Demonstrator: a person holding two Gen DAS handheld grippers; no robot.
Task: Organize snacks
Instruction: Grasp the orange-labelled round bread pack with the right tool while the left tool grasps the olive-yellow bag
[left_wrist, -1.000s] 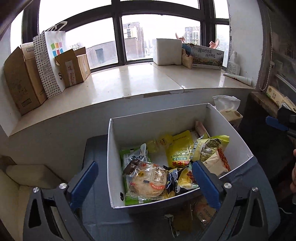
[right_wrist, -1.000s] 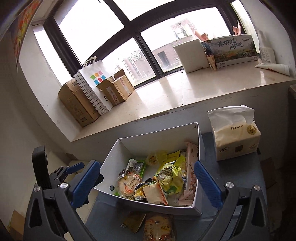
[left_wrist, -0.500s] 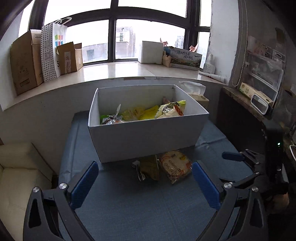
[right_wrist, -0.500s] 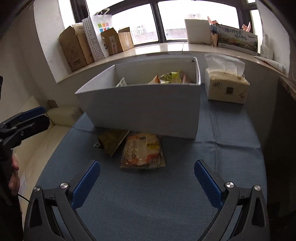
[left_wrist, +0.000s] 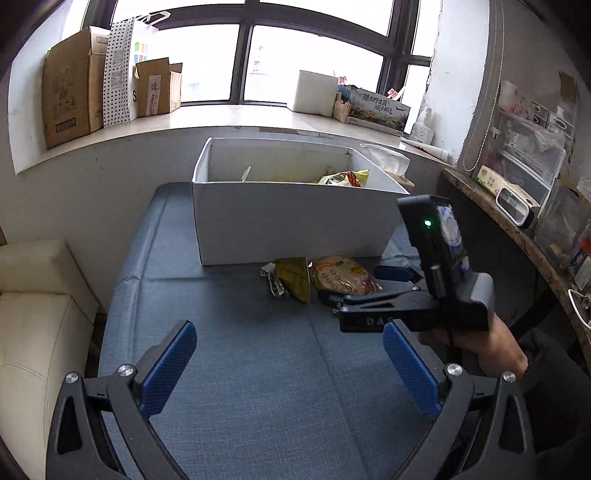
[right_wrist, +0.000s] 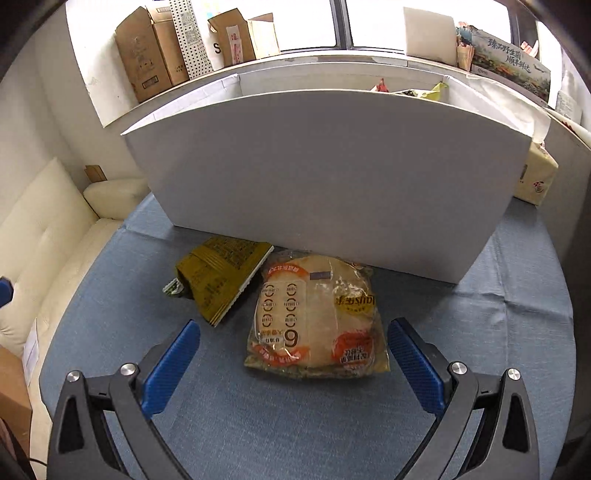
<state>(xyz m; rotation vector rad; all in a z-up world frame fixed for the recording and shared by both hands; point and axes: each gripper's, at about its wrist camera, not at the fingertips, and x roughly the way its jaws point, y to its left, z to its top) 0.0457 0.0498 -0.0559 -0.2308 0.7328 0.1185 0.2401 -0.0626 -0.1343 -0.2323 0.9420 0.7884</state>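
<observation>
Nearest the right wrist camera, the right hand-held gripper (right_wrist: 293, 354) hangs released and empty, its blue pads spread wide just short of the round bread packet (right_wrist: 317, 317), which lies flat on the blue surface (right_wrist: 295, 424) with its near edge roughly between the fingertips. Just left of the packet, about touching it, lies an olive-green snack pouch (right_wrist: 221, 280), tilted with one corner toward the box. Behind both stands the white box (right_wrist: 325, 173), its front wall right beside the 2 stray items; a few wrappers peek over its rim. The left hand-held gripper (left_wrist: 290, 363) is likewise released and holds nothing, hovering well back over bare surface. The step in hand looks like picking up the bread packet, 1 of 2 snacks not yet boxed. The next move likely calls for easing the right hand-held gripper forward and down to straddle the packet, then closing gently, since the soft bread could crush, before lifting it over the box's front wall.
</observation>
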